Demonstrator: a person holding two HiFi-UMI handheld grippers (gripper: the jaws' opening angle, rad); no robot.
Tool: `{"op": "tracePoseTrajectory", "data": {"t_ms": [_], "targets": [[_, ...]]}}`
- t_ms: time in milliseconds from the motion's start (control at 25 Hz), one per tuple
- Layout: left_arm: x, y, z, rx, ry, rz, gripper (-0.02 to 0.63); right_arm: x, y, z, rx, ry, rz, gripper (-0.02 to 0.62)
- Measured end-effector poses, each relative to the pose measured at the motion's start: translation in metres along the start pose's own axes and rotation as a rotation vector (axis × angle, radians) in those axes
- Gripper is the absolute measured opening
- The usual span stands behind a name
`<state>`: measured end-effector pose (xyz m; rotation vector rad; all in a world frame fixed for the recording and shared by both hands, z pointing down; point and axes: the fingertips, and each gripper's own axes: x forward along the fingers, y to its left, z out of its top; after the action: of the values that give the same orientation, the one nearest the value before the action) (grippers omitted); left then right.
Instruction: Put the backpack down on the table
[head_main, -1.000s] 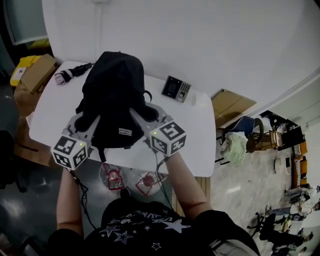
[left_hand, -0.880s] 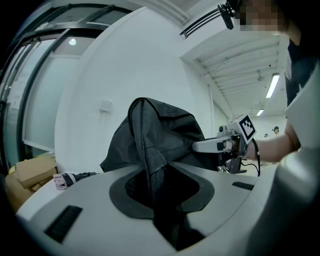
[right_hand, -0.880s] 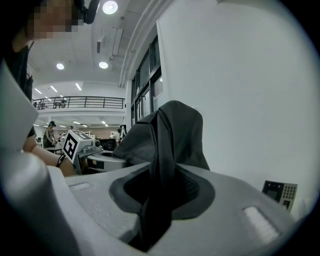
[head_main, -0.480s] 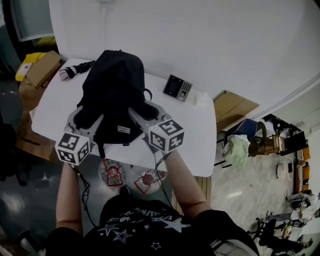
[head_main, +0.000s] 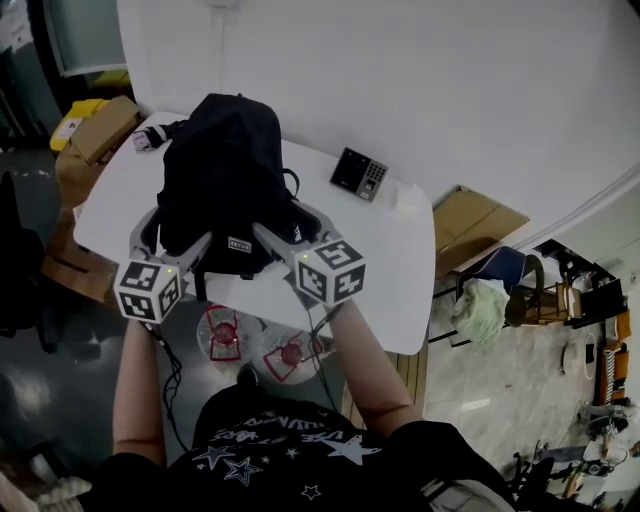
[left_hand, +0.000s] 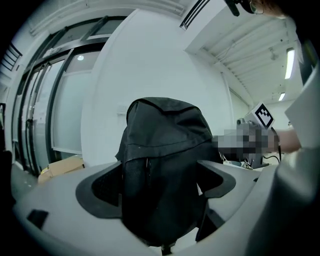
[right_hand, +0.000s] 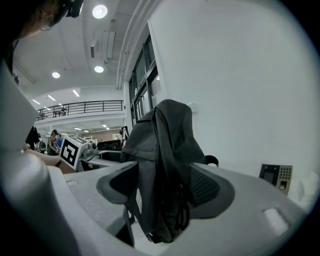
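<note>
Upright near left edge of white bench (head_main: 385, 265): slouching black fabric backpack (head_main: 225, 175), small label (head_main: 238, 241) low down; left claw (head_main: 172, 235), right claw (head_main: 292, 225) both opening, fabric between jaws.

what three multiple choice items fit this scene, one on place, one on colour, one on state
1. Where is the keypad device? A) on the table, right of the backpack in the head view B) on the floor C) atop the backpack
2. The backpack's colour? A) red B) black C) white
3. The backpack is A) lying flat B) hanging in the air C) standing upright on the table
Answers: 1 A, it lies beside the backpack; 2 B, all dark fabric; 3 C, both gripper views show it upright.
</note>
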<state>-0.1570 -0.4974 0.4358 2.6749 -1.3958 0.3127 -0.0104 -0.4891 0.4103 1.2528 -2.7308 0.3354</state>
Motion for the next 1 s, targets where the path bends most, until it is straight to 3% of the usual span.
{"op": "tracePoseTrajectory", "data": {"t_ms": [560,800,1000], "targets": [[-0.079,-0.065,-0.011,-0.033,0.002,0.129,0.440,-0.079,0.031,-0.018,0.047,-0.048,0.076,0.308],[-0.110,-0.110,-0.007,-0.029,-0.037,0.137,0.439,-0.115,0.057,-0.033,0.043,-0.016,0.158,0.305],[-0.139,-0.146,-0.008,-0.071,-0.056,0.121,0.437,-0.145,0.079,-0.040,0.042,-0.016,0.202,0.302]]}}
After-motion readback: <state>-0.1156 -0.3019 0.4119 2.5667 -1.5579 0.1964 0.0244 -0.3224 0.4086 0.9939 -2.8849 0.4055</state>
